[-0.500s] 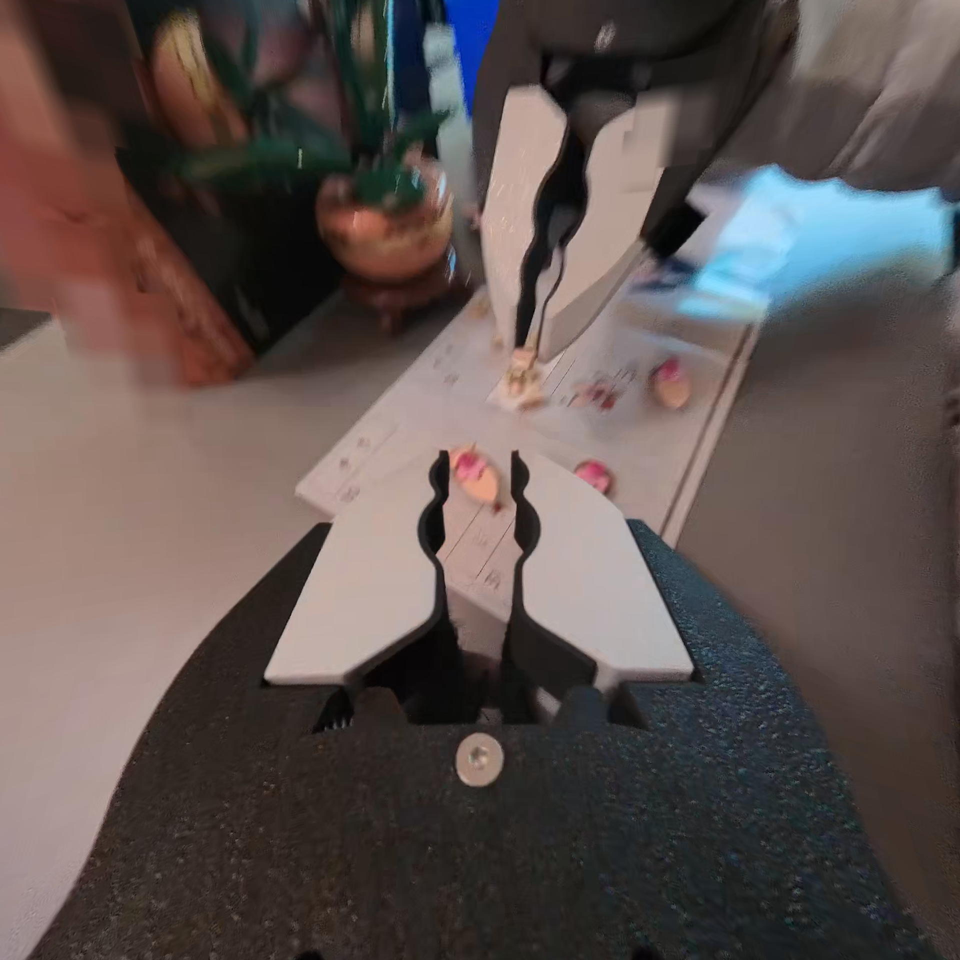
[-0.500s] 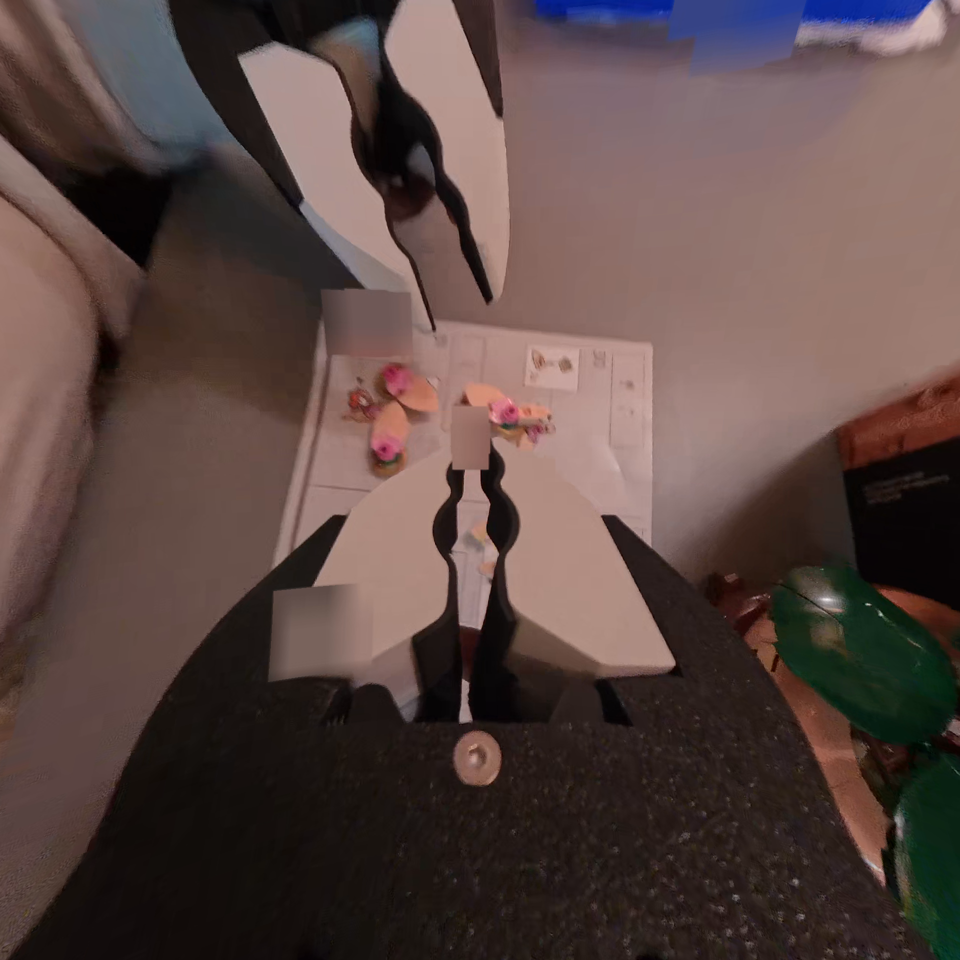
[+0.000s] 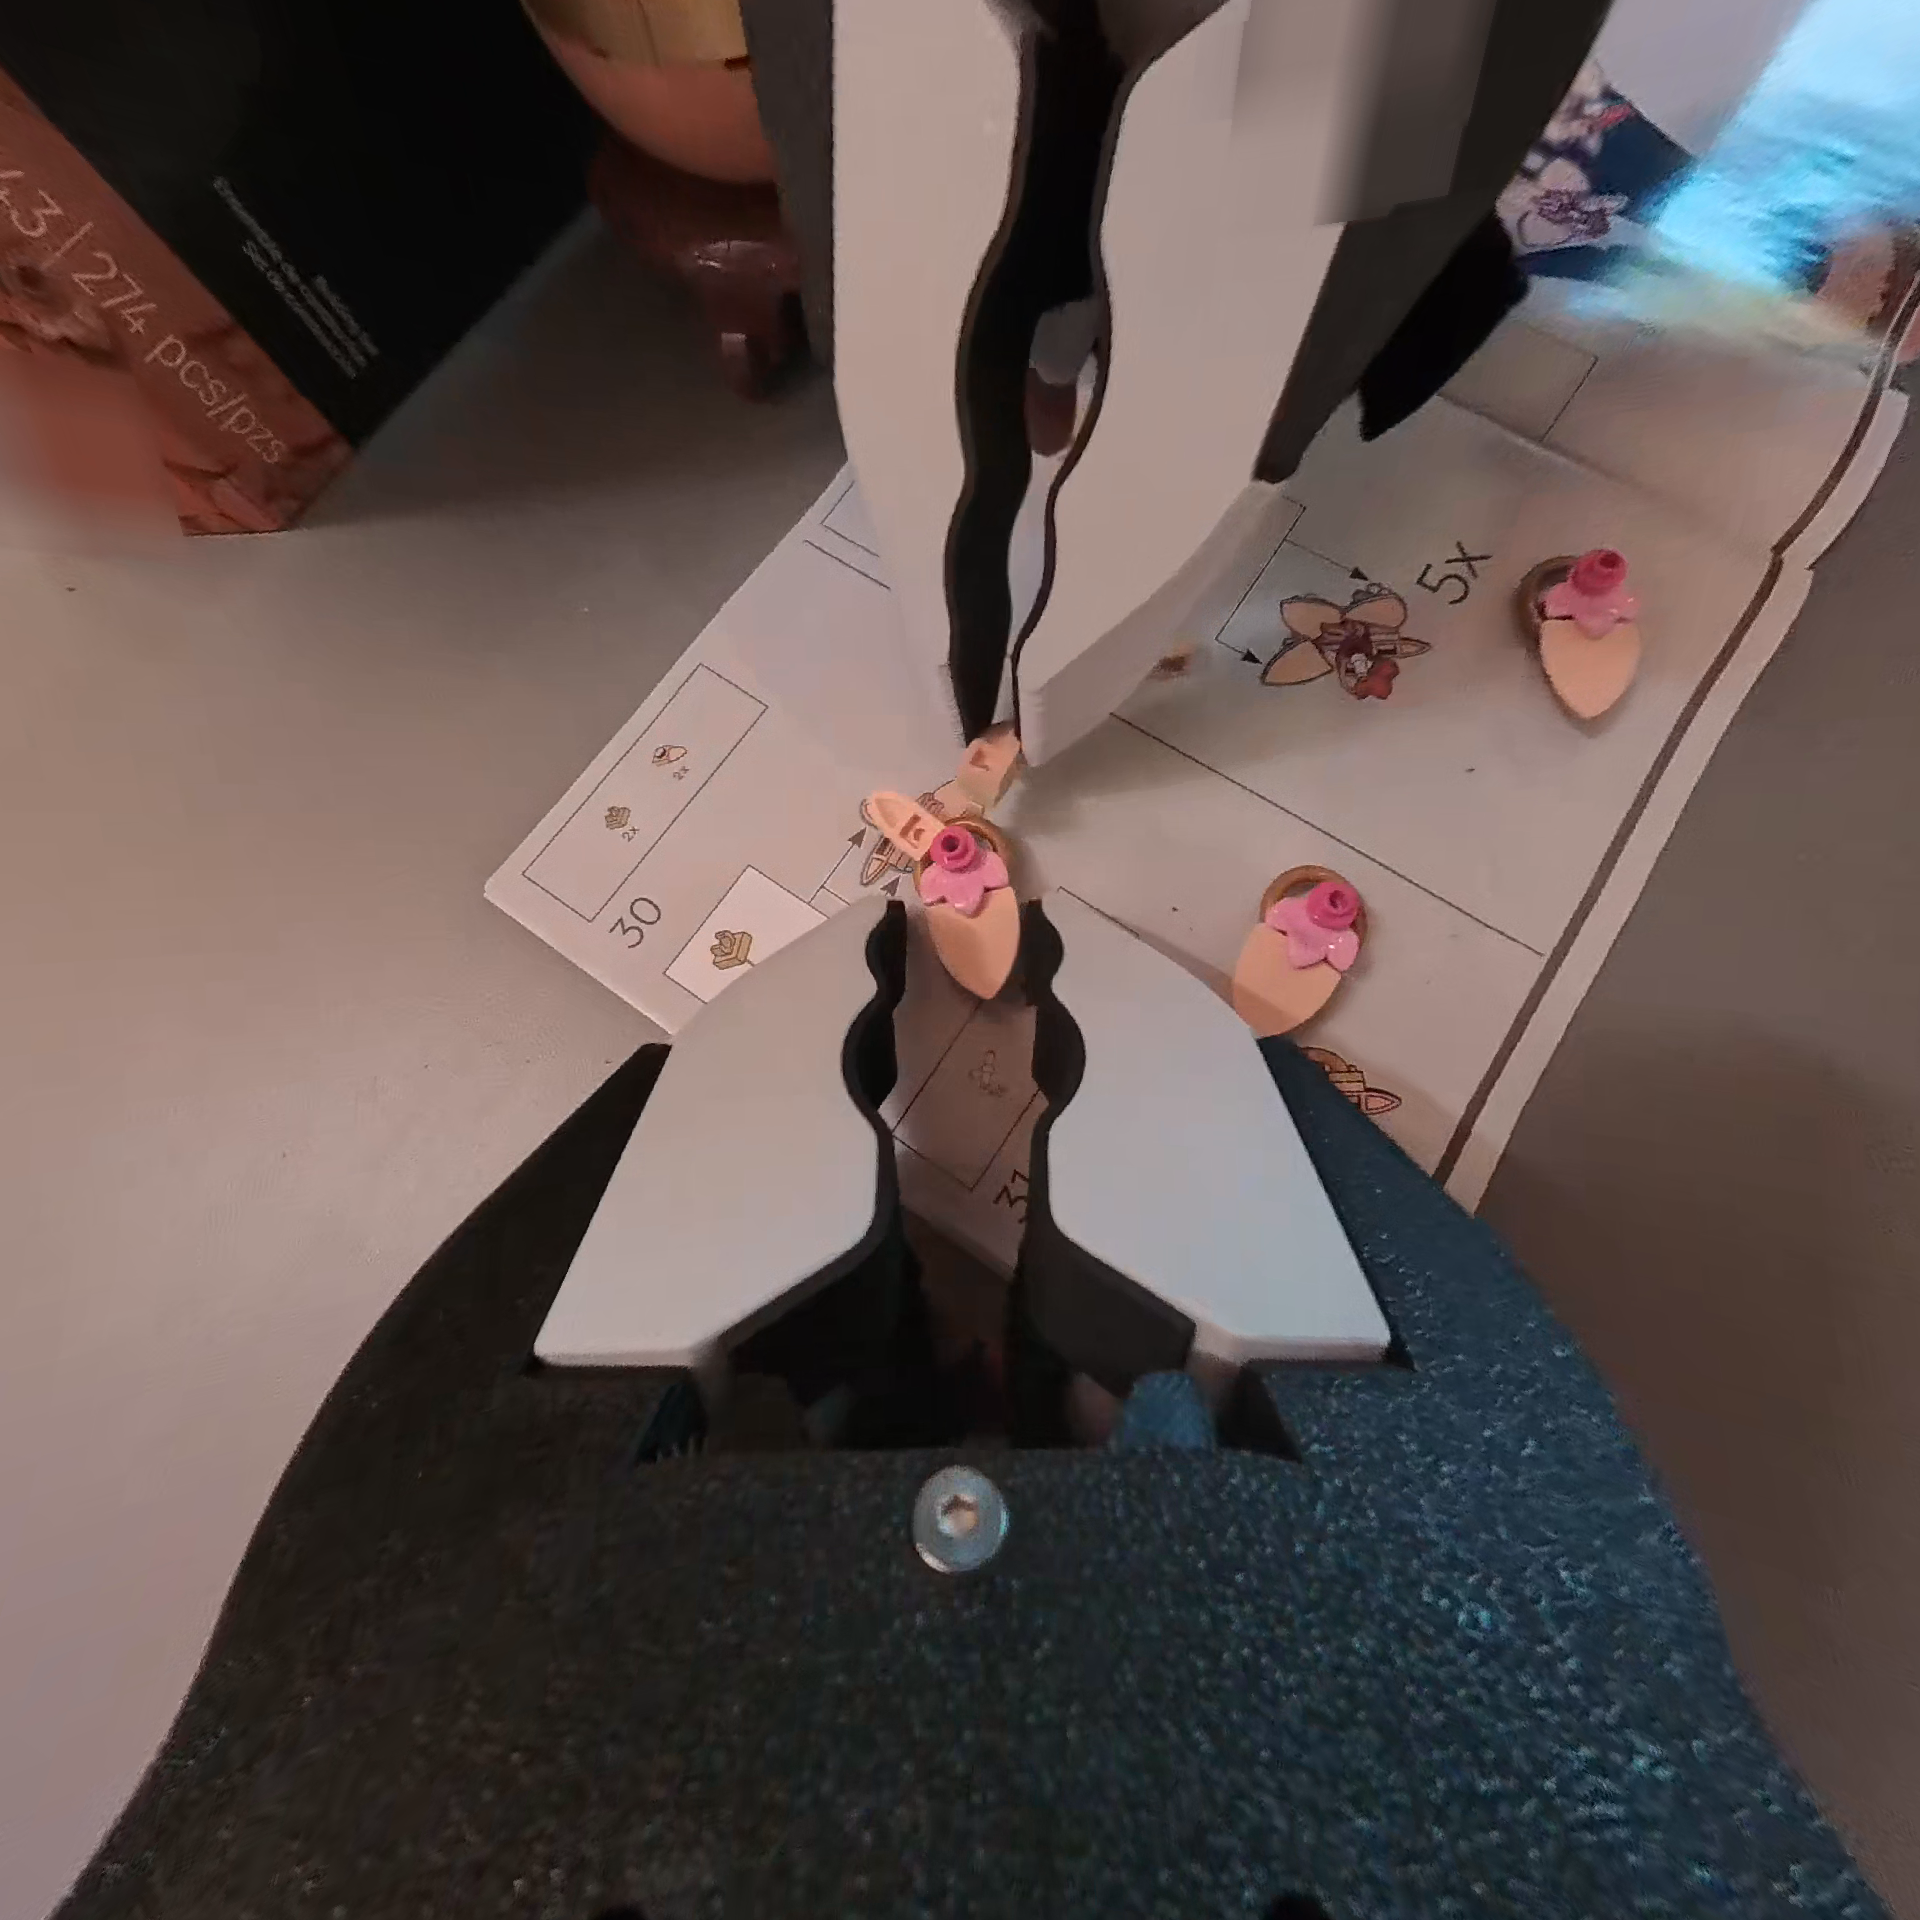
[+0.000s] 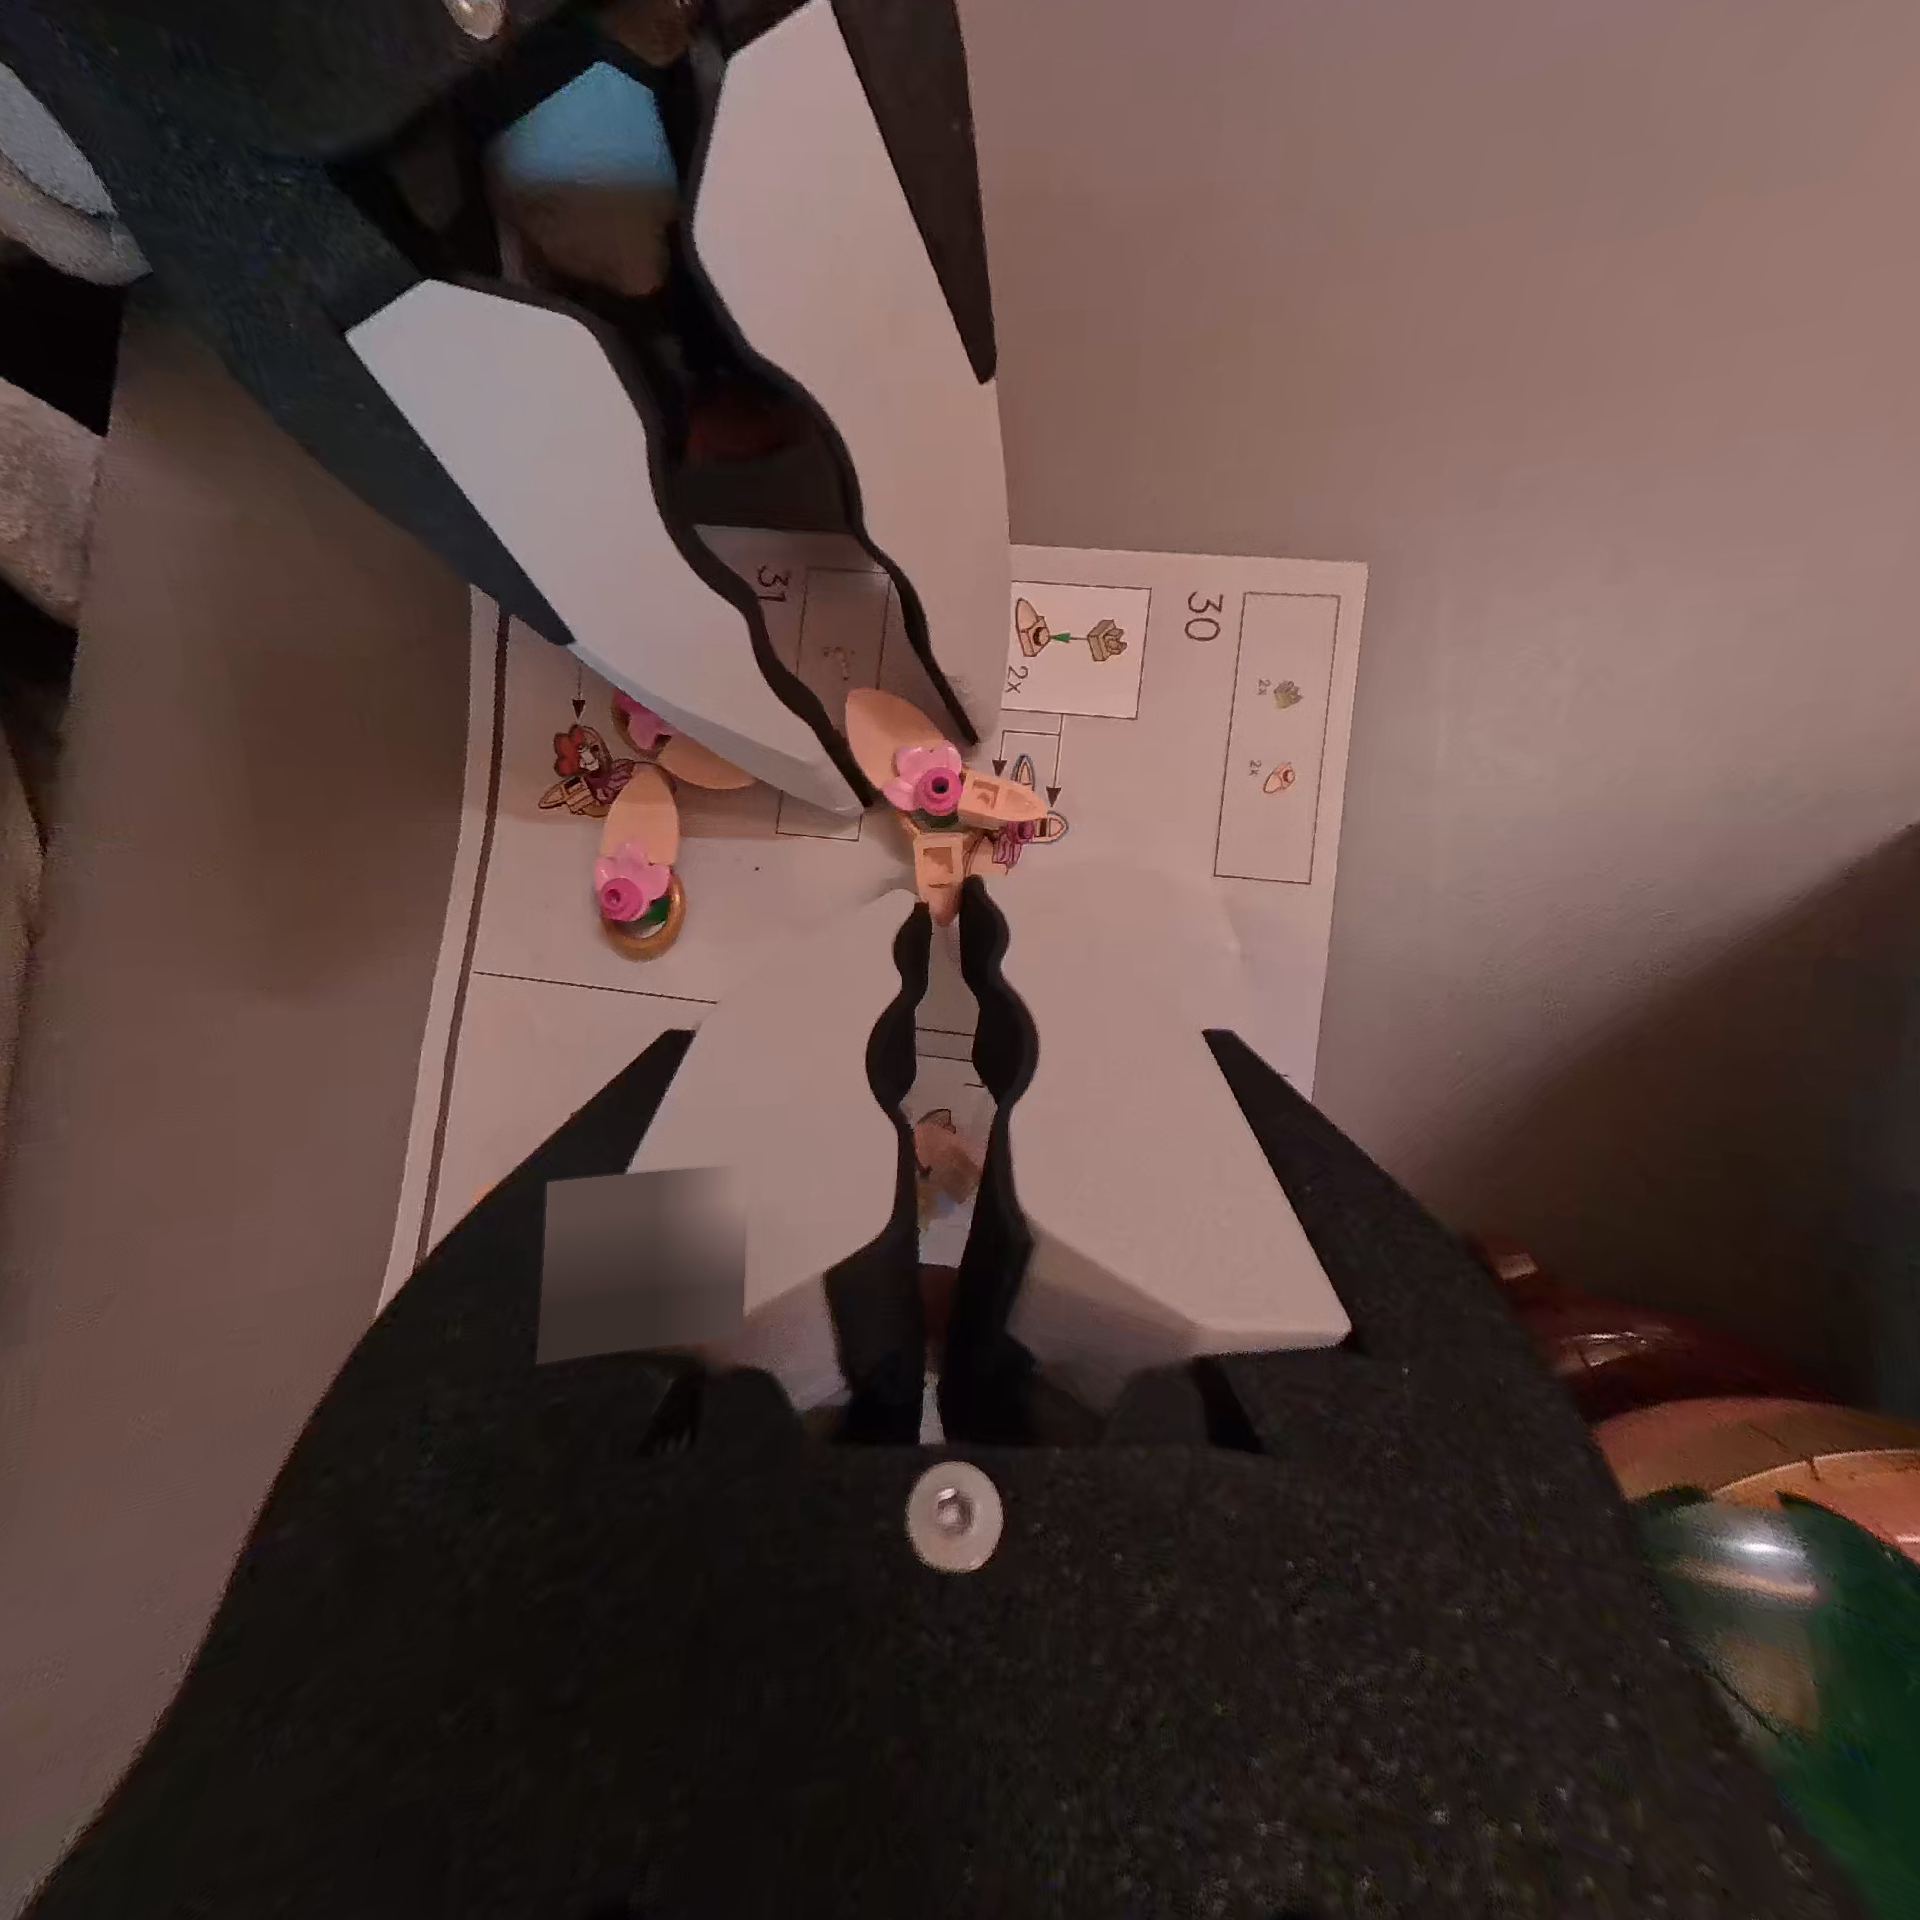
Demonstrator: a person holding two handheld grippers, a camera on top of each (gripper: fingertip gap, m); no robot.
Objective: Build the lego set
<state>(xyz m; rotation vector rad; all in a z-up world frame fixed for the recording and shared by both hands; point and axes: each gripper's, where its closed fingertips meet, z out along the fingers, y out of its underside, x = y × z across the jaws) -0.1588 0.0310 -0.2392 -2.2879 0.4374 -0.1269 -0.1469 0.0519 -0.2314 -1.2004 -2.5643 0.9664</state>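
Observation:
A small flower build lies on the open instruction booklet: a tan petal with a pink flower and small tan pieces at its far end. My left gripper is open, and its fingers straddle the petal's tip. In the right wrist view the left gripper comes in from the upper left around the same petal. My right gripper is shut on a small tan piece at the build's edge. In the left wrist view the right gripper reaches down from above onto that piece.
Two more petal-and-flower builds lie to the right on the booklet. A set box and a pot on a brown stand stand at the back left. Green leaves are close by my right gripper. Left and right tips are no more than a few centimetres apart.
Both grippers have moved in toward each other, close over the booklet. My left gripper now straddles the petal. My right gripper has come down onto the tan piece.

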